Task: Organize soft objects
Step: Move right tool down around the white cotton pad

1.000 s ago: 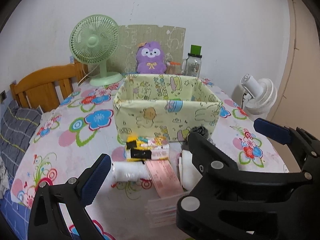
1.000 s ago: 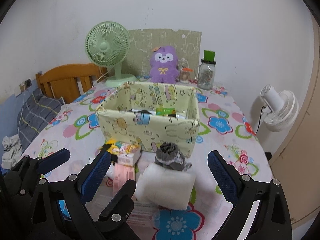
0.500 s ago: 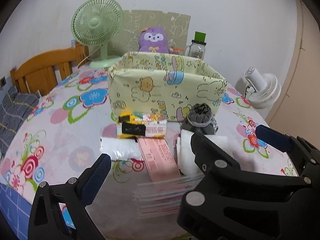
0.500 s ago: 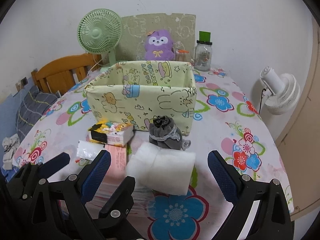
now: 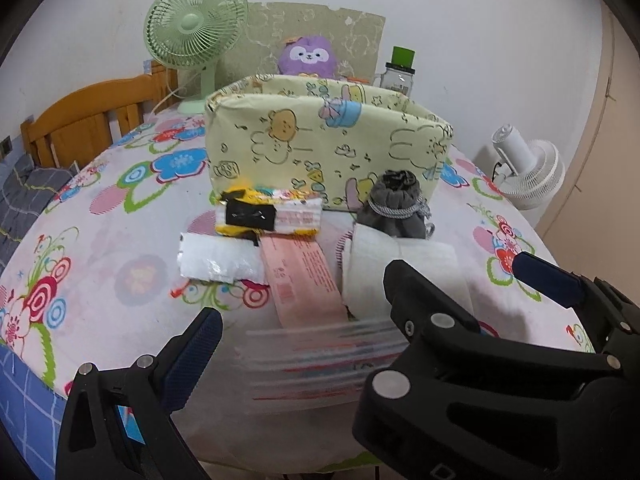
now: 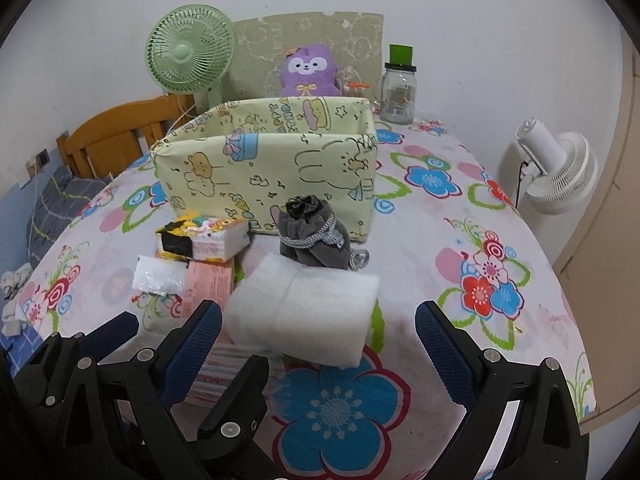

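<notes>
Ahead of both tongs on the flowered table stands the yellow fabric box. Between the wide-open, empty right tongs lies the white foam pad. Beyond it sits the grey pouch. The left tongs gape empty too.

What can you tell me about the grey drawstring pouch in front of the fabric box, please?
The grey drawstring pouch looks like soft velvety cloth, cinched at a ruffled top by a silver-grey twisted cord that wraps its neck and trails to a loop on the floral tablecloth. It sits upright and slumped, closed, against or just before the yellow fabric box. The folded white padding lies directly in front, seemingly touching its base. Neither gripper touches it.
</notes>
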Demonstrator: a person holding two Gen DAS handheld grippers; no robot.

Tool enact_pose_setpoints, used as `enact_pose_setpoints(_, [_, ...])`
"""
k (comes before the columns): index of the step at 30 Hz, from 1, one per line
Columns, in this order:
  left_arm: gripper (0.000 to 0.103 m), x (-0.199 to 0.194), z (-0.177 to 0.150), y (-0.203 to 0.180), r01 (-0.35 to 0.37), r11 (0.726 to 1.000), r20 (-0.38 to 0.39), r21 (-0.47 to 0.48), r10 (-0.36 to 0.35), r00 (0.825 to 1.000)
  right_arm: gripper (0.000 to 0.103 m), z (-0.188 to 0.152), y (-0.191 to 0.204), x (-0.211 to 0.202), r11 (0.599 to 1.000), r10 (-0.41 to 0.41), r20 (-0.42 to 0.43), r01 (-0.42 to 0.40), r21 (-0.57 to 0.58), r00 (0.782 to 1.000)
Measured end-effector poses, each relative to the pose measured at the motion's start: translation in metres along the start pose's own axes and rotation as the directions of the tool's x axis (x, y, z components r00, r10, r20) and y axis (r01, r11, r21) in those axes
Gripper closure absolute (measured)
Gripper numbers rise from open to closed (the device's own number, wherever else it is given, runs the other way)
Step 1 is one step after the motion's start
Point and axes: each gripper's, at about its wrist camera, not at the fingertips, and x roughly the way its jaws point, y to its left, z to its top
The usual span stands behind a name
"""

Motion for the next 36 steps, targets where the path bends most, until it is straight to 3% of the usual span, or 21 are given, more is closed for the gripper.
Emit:
enact_pose_setpoints(8, [0.001,0.013,-0.008,-0.004,0.002,1.000,-0.048,0.001,-0.001,0.999,0.004,-0.009,-0.007,0.011,1.000,-0.007,-0.041,0.008,0.019,0.999])
enact_pose_setpoints(31, [0.000,0.021,-0.011,-0.016,-0.078,0.995,-0.061,0.057,0.082,0.995,0.004,-0.018,-0.021,0.028,0.998,0.007,-0.104,0.001,0.070,0.995])
enact_pose_setpoints(33, [0.002,0.021,-0.012,-0.015,-0.076,0.996,-0.056,0.056,0.079,0.995,0.004,-0.019,-0.020,0.029,0.998,0.008,-0.103,-0.002,0.063,0.995])
enact_pose_setpoints(35, [0.014,0.018,-0.013,-0.016,-0.076,0.995,-0.050,0.069,0.079,0.996,0.004,-0.019,-0.019,0.030,0.998,0.013,-0.107,-0.006,0.063,0.994])
enact_pose_setpoints(36, [0.014,0.017,-0.013,-0.016,-0.071,0.995,-0.049,0.070,0.075,0.996,0.004,-0.020,-0.020,0.030,0.997,0.032,-0.108,-0.024,0.071,0.994])
